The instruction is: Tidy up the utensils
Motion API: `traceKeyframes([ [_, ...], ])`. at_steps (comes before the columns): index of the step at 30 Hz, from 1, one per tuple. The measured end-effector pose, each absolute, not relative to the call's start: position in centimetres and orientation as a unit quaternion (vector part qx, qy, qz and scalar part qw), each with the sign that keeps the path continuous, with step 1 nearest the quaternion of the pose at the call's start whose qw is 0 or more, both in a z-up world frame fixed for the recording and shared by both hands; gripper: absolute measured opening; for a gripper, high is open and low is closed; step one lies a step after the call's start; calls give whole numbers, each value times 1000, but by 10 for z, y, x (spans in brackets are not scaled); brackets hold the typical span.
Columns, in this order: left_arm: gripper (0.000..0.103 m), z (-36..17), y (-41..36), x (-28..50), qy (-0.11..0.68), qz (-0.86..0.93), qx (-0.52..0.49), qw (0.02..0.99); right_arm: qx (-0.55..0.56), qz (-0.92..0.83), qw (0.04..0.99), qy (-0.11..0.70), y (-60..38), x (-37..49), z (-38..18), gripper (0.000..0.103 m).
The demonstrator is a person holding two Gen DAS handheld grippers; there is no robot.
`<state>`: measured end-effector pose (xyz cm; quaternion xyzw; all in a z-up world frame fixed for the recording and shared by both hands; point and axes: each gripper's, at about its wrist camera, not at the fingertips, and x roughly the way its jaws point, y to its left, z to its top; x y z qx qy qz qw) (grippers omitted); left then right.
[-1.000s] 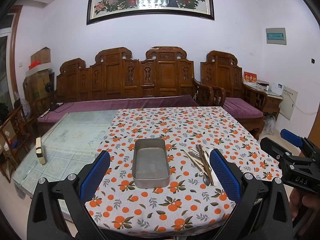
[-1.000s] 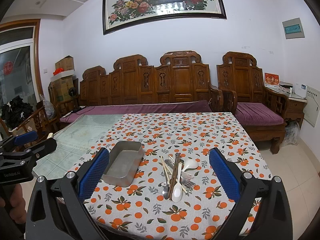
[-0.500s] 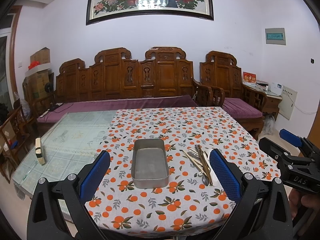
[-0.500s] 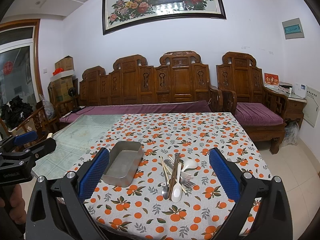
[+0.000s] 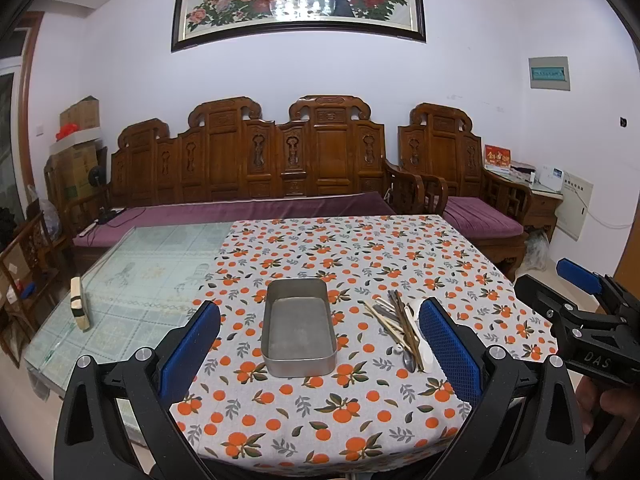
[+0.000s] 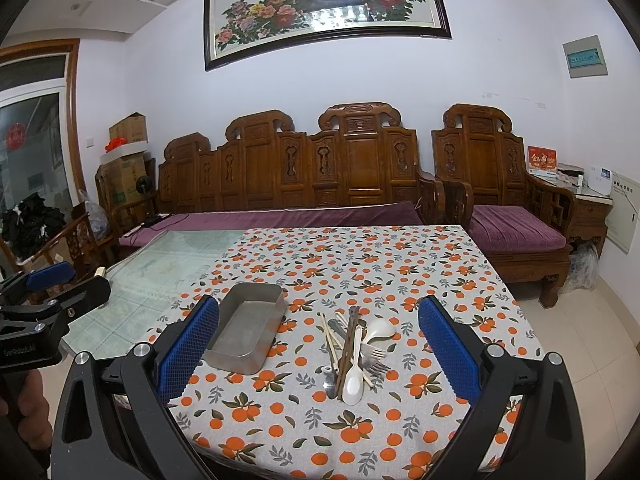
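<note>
An empty metal tray [image 5: 298, 326] [image 6: 246, 334] sits on the orange-print tablecloth [image 5: 340, 248]. To its right lies a pile of utensils [image 5: 402, 330] [image 6: 352, 346]: chopsticks, white spoons, forks and a metal spoon. My left gripper [image 5: 318, 346] is open and empty, held above the table's near edge in front of the tray. My right gripper [image 6: 318, 346] is open and empty, held in front of the utensil pile. Each gripper shows at the edge of the other's view.
The left part of the table is bare glass [image 5: 132, 276] with a small wooden block [image 5: 79, 306] on it. A carved wooden sofa [image 5: 248, 168] and armchair [image 6: 508, 200] stand behind the table. Tiled floor [image 6: 600, 320] lies to the right.
Both grippers have drifted only slightly; the tray and the utensils have not moved.
</note>
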<state>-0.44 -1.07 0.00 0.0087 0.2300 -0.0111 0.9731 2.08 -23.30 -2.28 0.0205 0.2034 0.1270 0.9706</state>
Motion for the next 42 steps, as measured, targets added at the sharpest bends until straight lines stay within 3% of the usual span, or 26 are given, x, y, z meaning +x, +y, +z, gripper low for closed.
traceKeyframes([
  [12,96,-4,-9,-1,238,-14,10,971,21,128,969,209,-234,23,-27,100],
  [33,96,-74,-13,59,325,-80,10,942,-4,142,957,253,-237,91,-44,100],
  [42,96,-93,-25,91,342,-118,1,932,-22,153,933,324,-254,152,-87,71],
])
